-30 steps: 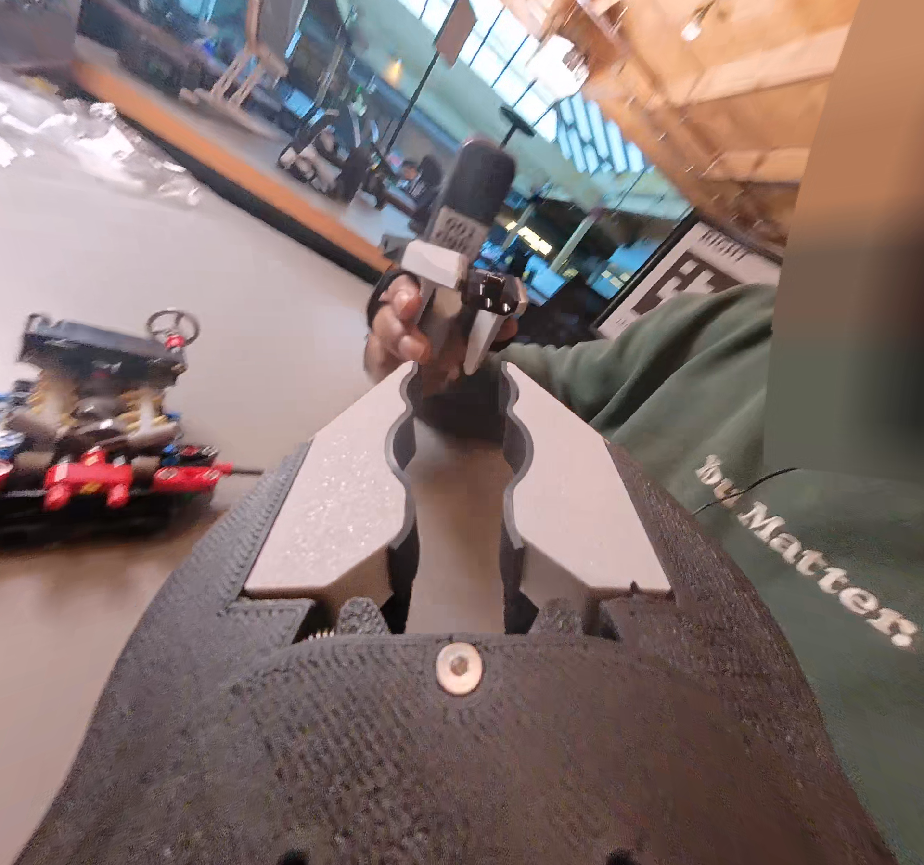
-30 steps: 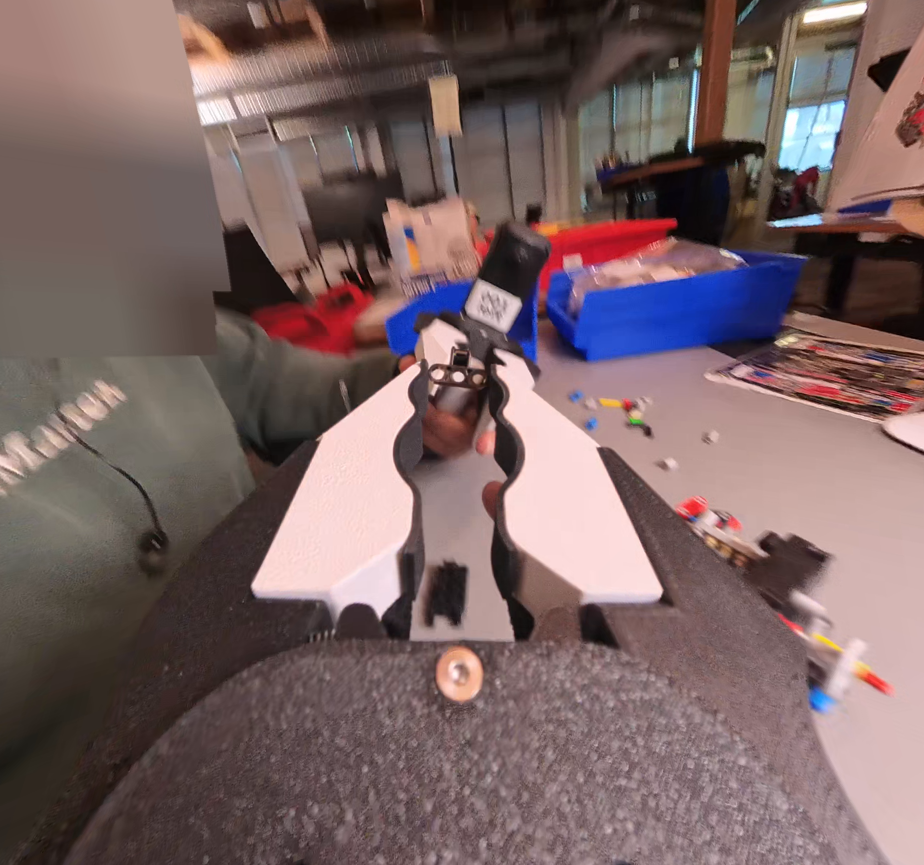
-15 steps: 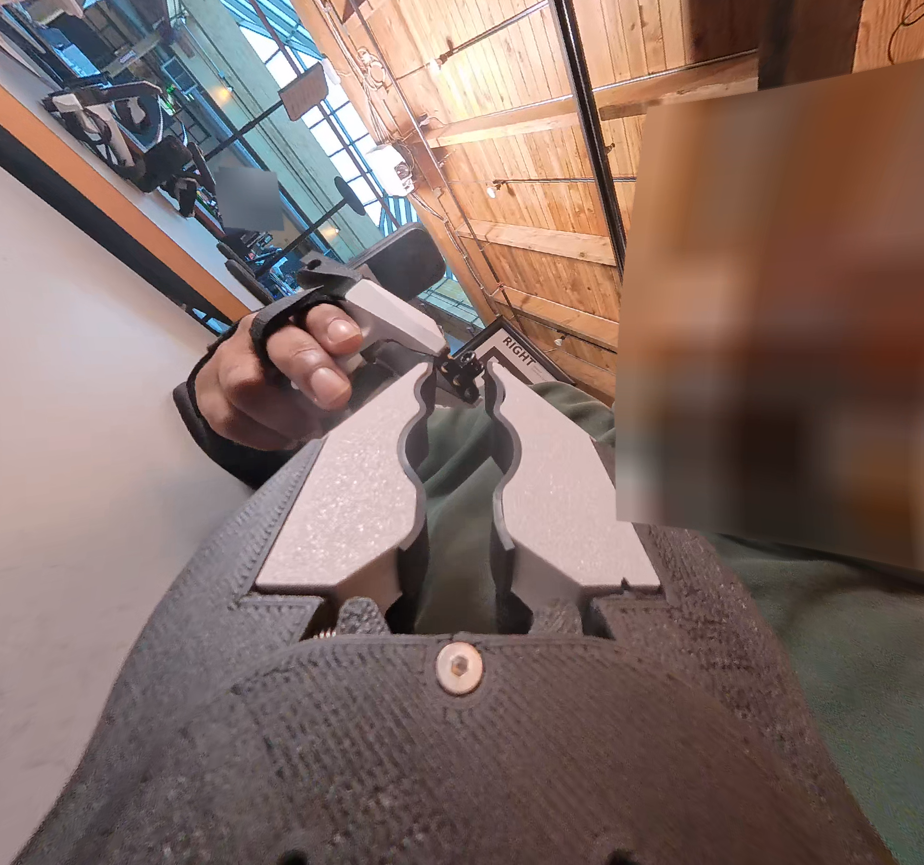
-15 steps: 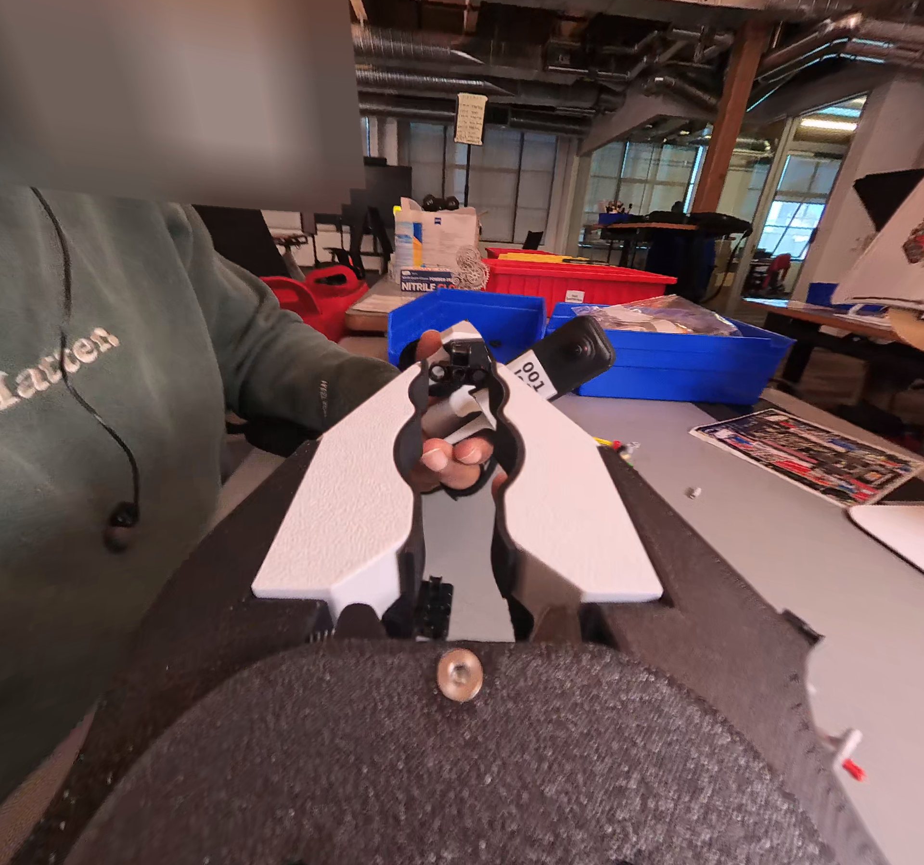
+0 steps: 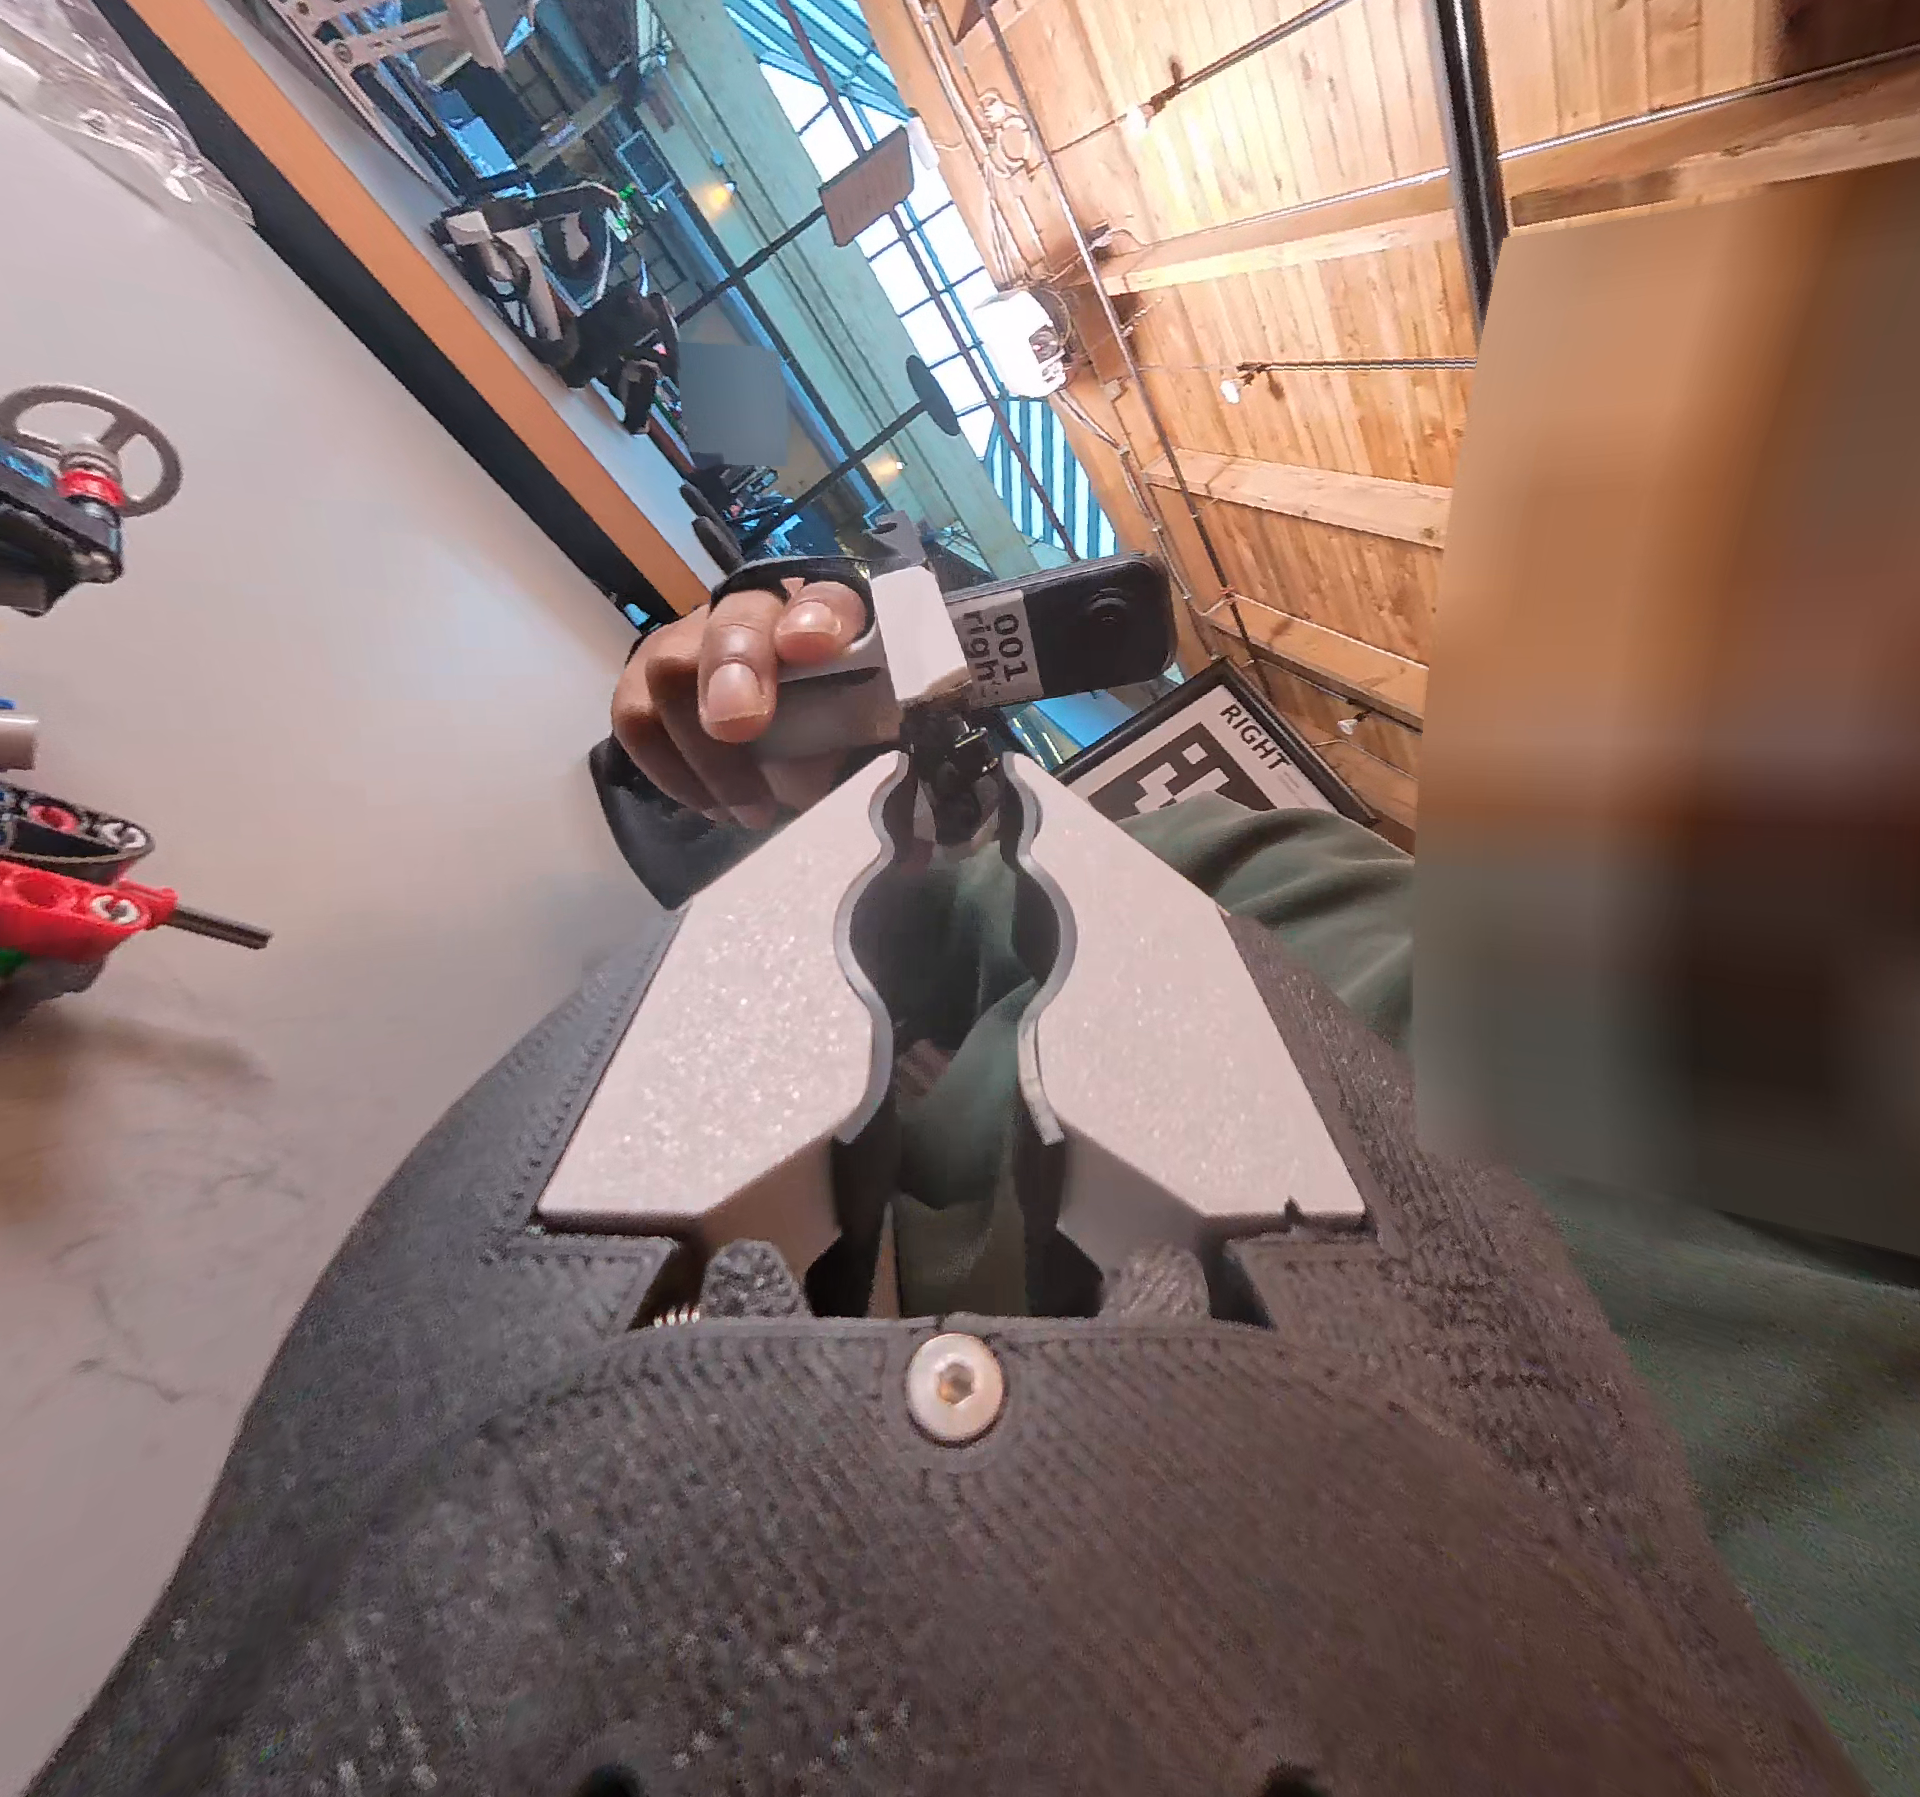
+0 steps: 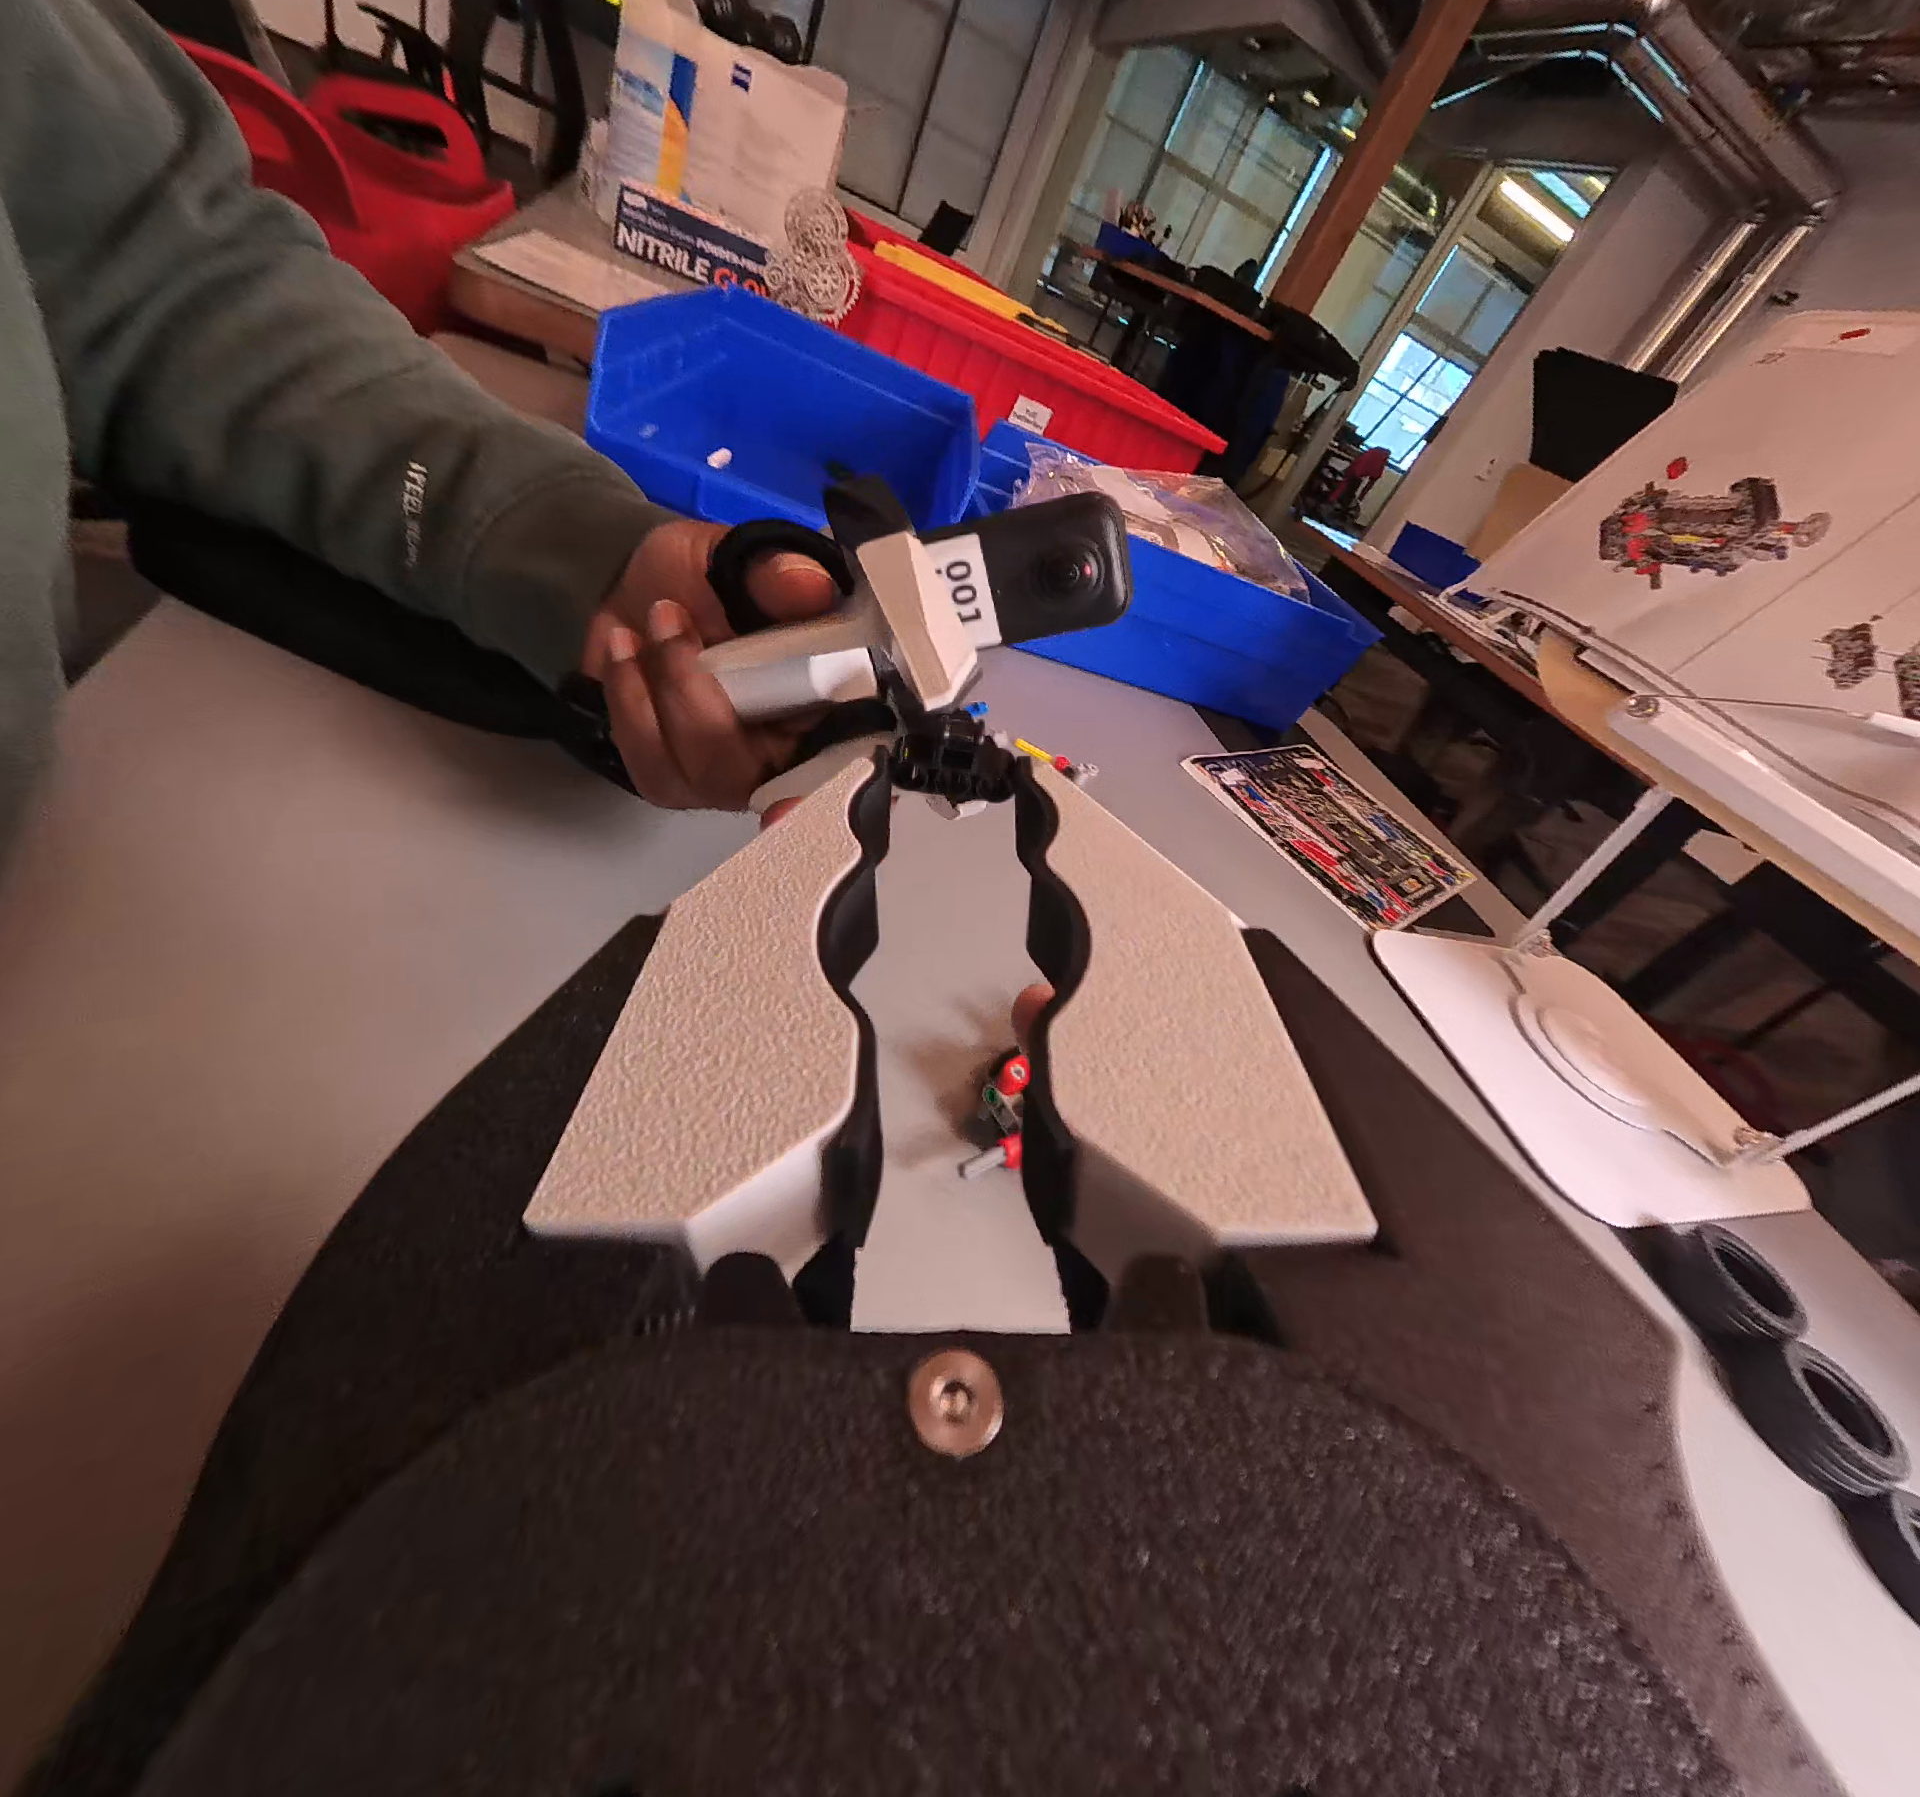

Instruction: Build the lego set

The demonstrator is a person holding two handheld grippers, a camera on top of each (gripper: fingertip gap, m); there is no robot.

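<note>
A small black lego piece (image 6: 948, 768) sits between the tips of my right gripper (image 6: 951, 779), which is shut on it above the grey table (image 6: 260, 916). My left gripper (image 5: 954, 786) faces it tip to tip, and its jaws are closed on the same black piece (image 5: 951, 776). Each view shows the other gripper just beyond the piece, held in a hand (image 5: 717, 698) with a green sleeve. The partly built lego car (image 5: 62, 895), with a grey steering wheel (image 5: 88, 443), stands at the left edge of the left wrist view.
Loose small pieces (image 6: 1003, 1113) lie on the table under my right gripper. Blue bins (image 6: 779, 397) and a red bin (image 6: 1039, 365) stand behind. A printed sheet (image 6: 1330, 843), a white stand base (image 6: 1579, 1072) and black tyres (image 6: 1829, 1415) are at the right. Less than 4 cm separates the two grippers' tips.
The two grippers have come together tip to tip, and the left jaws have narrowed onto the black piece held by the right. Both views have swung; the car is back at the left edge.
</note>
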